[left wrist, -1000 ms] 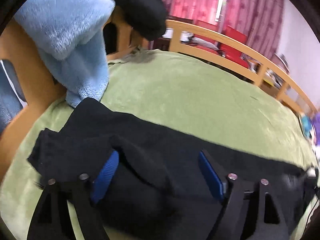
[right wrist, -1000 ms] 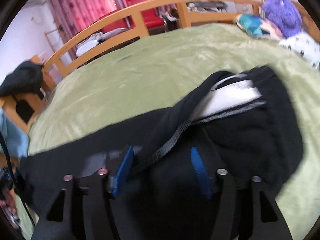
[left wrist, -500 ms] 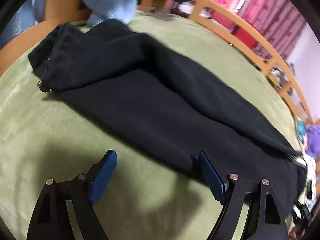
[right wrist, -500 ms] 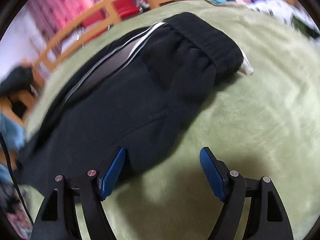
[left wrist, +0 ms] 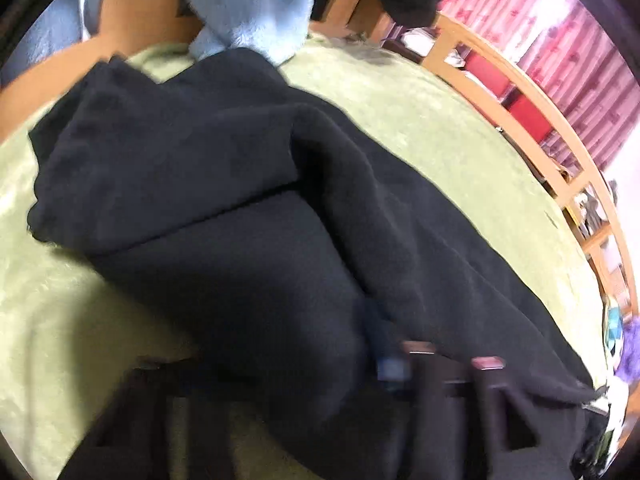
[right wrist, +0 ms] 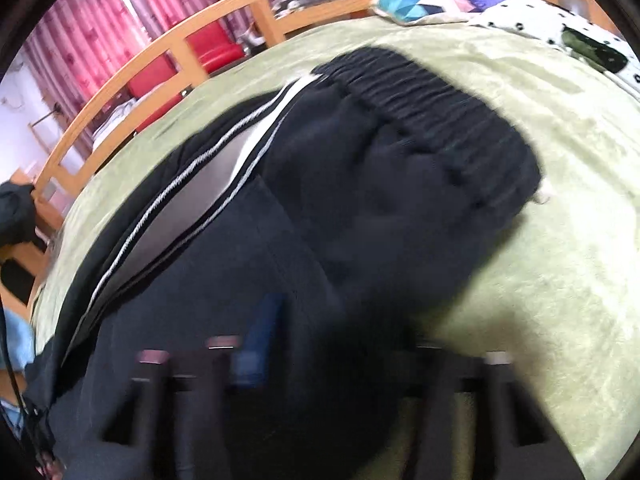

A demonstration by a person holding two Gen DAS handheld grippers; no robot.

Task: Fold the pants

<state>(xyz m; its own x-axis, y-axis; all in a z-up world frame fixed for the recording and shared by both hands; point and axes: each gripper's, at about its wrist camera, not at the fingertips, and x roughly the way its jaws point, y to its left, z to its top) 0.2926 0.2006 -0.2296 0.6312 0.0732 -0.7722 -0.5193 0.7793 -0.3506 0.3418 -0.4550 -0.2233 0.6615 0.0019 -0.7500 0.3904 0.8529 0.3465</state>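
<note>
The black pants lie stretched out on the green bed, and their long axis runs crosswise between the two claws: the leg ends sit ahead and to the left of the left claw, while the ribbed waistband sits ahead and to the right of the right claw. Each claw is low over its own half of the garment, so neither has to cross over; the left one is nearer the cuffs, the right one nearer the waist.

In the left wrist view one leg is doubled back on itself ahead of the claw, a fold edge slanting across the cloth, and black fabric spreads right down between the fingers. One blue pad shows dimly through the blur; the other finger is lost in dark cloth. The fingers look set wide apart, but whether they pinch any fabric I cannot tell.

In the right wrist view the white side stripe runs away to the left ahead of the claw, following the pants' length. A blue pad is visible on the left; the right finger stands over the bed just beside the cloth's edge. The jaws look spread wide, with fabric lying between them, though the blur keeps me from saying whether anything is gripped.

A fold along the length probably asks both claws to take the near edge together.
</note>
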